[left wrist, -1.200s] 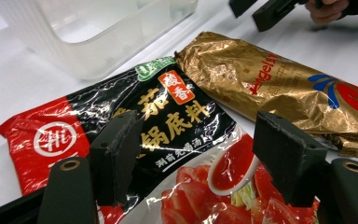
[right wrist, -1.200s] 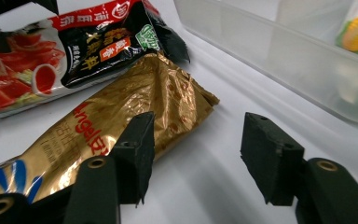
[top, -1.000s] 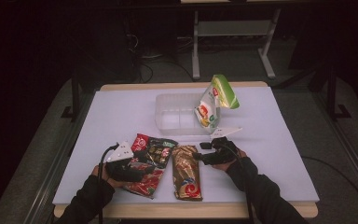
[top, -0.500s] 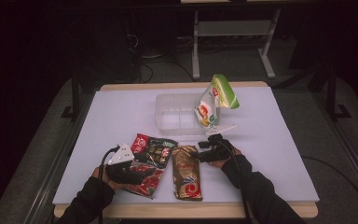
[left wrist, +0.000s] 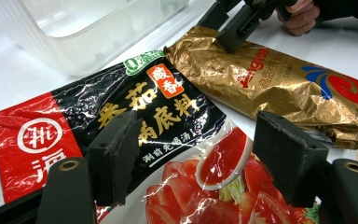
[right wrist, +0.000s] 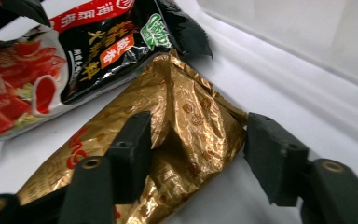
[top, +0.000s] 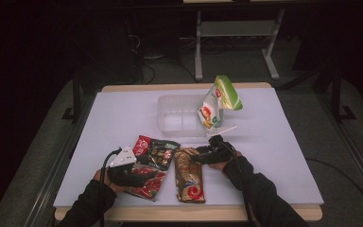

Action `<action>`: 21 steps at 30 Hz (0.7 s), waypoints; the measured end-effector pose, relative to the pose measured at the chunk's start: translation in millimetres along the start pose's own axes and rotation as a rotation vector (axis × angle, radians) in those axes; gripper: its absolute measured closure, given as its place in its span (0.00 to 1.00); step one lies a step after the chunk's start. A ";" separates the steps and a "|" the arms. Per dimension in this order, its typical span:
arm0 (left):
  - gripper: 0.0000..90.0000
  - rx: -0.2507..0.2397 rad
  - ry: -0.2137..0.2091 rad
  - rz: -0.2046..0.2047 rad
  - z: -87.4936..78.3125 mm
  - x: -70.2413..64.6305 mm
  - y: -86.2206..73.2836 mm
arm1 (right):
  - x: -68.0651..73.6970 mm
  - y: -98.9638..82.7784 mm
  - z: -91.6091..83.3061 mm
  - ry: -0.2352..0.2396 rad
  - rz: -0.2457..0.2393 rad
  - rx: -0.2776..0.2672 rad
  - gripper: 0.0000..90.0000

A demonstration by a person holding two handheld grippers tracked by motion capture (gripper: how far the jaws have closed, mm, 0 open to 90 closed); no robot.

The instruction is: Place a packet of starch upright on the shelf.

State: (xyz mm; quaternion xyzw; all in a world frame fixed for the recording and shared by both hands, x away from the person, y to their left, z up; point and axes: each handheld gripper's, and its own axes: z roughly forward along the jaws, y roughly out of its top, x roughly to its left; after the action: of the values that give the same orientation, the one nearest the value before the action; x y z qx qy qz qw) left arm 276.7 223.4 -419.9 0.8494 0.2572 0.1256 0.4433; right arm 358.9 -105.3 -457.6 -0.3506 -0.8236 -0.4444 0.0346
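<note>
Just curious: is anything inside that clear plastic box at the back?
The clear box looks empty through its walls. The green-and-white bag standing at its right end covers that corner, so anything there cannot be seen.

Dark sleeves (top: 264,194), black claws (right wrist: 200,158) with round pivot holes.

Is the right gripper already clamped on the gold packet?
No, the right gripper is open, its jaws astride the gold packet's corner with gaps on both sides.

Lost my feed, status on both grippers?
Left gripper open over red-black sauce packet. Right gripper open, straddling gold packet end. Clear container behind; nothing blocking.
</note>
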 end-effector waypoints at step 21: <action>0.33 -0.015 -0.014 -0.023 7.0 -1.5 14.2 | 9.1 -4.8 -10.5 -0.091 -0.086 -0.009 0.89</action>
State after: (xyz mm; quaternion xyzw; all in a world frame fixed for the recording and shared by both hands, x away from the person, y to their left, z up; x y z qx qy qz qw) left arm 283.1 211.0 -412.3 0.8439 0.2626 0.1166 0.4530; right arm 346.4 -110.0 -451.4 -0.3349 -0.8367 -0.4327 -0.0237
